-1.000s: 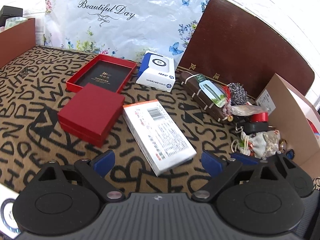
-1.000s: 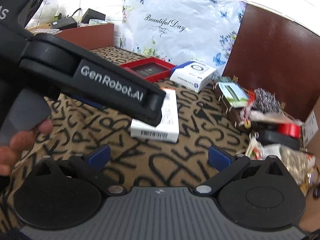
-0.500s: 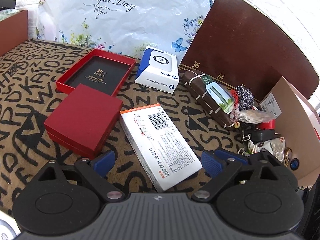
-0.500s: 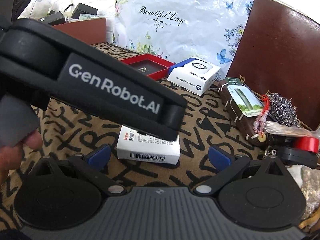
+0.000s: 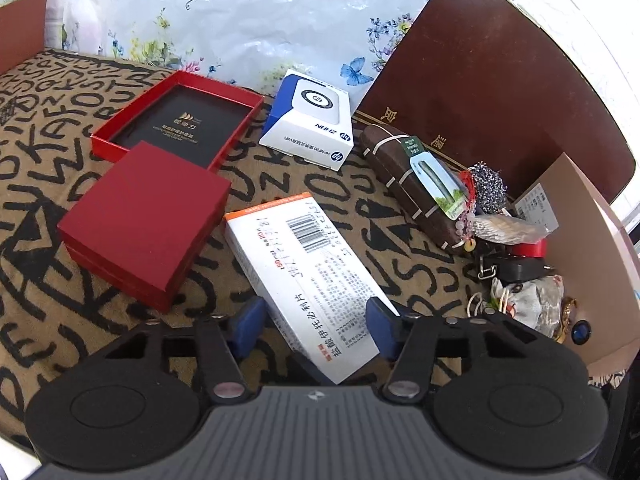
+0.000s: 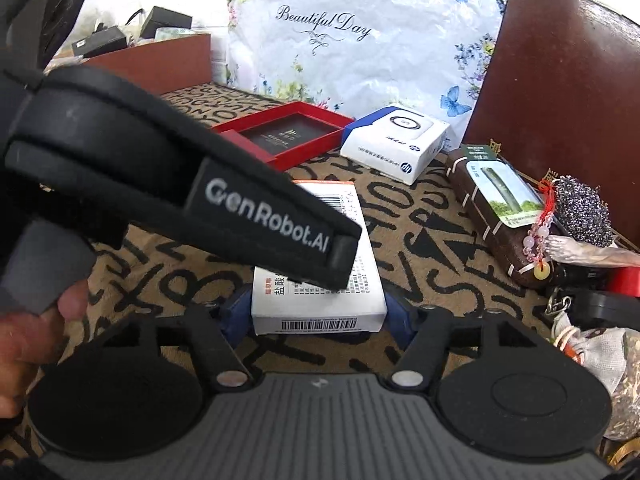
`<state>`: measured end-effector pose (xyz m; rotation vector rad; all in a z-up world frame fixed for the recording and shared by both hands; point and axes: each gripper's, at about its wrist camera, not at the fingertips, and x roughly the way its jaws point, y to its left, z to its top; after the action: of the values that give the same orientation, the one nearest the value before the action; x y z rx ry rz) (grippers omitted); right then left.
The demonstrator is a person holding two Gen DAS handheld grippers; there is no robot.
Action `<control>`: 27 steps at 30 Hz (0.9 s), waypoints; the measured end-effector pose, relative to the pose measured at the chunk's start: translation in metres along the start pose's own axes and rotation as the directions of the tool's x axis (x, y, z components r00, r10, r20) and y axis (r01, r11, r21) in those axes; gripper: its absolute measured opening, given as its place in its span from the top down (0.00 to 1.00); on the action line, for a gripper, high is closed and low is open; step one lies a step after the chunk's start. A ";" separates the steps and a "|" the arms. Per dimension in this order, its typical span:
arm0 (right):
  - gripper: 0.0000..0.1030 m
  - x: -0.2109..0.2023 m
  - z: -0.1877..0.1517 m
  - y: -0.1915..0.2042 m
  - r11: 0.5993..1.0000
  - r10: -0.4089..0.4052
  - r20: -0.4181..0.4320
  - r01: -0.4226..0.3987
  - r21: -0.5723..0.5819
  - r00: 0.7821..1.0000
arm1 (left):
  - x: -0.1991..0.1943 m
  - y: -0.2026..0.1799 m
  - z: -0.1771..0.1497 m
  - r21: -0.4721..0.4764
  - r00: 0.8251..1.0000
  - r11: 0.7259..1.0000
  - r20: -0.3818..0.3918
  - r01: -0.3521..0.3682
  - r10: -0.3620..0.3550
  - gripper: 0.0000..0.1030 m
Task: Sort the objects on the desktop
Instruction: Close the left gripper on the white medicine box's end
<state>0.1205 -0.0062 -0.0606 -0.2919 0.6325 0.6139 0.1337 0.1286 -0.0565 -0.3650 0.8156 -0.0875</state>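
A white medicine box (image 5: 304,272) with a barcode lies on the letter-patterned cloth (image 5: 48,120). My left gripper (image 5: 316,326) is open, its blue pads either side of the box's near end. My right gripper (image 6: 320,314) is open too, its pads flanking the same white medicine box (image 6: 320,300) at its short end. The left gripper's black body (image 6: 168,184) crosses the right wrist view. A closed red box (image 5: 144,220), an open red box (image 5: 180,120) and a white-blue HP box (image 5: 312,124) lie beyond.
A brown wrapped case (image 5: 420,184) and a pile of small items (image 5: 516,256) lie at the right, next to a cardboard flap (image 5: 592,256). A floral bag (image 5: 240,12) and a brown board (image 5: 480,72) stand behind.
Both grippers have moved forward to the white box and narrowed around it. The box now sits between the pads of each.
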 end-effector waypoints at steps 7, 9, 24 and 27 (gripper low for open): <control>0.37 -0.023 -0.015 -0.002 1.000 0.009 -0.025 -0.009 0.008 1.000 | -0.010 -0.010 -0.017 -0.015 0.999 0.999 -0.034 0.038 -0.038 0.53; 0.37 -0.033 -0.023 -0.001 1.000 0.003 -0.034 -0.003 0.019 0.999 | -0.014 -0.018 -0.026 0.006 0.998 0.999 -0.046 0.051 -0.051 0.53; 0.37 -0.127 -0.107 -0.014 0.983 -0.103 -0.055 0.110 0.150 0.993 | -0.026 -0.102 -0.097 0.181 0.978 0.970 -0.155 0.165 -0.137 0.42; 0.37 -0.138 -0.114 -0.014 0.979 -0.104 -0.052 0.111 0.169 0.993 | -0.026 -0.113 -0.103 0.227 0.983 0.962 -0.141 0.150 -0.120 0.36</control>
<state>-0.0120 -0.1283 -0.0612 -0.1771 0.7013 0.4470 0.0477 -0.0011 -0.0633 -0.1897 0.8941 -0.3365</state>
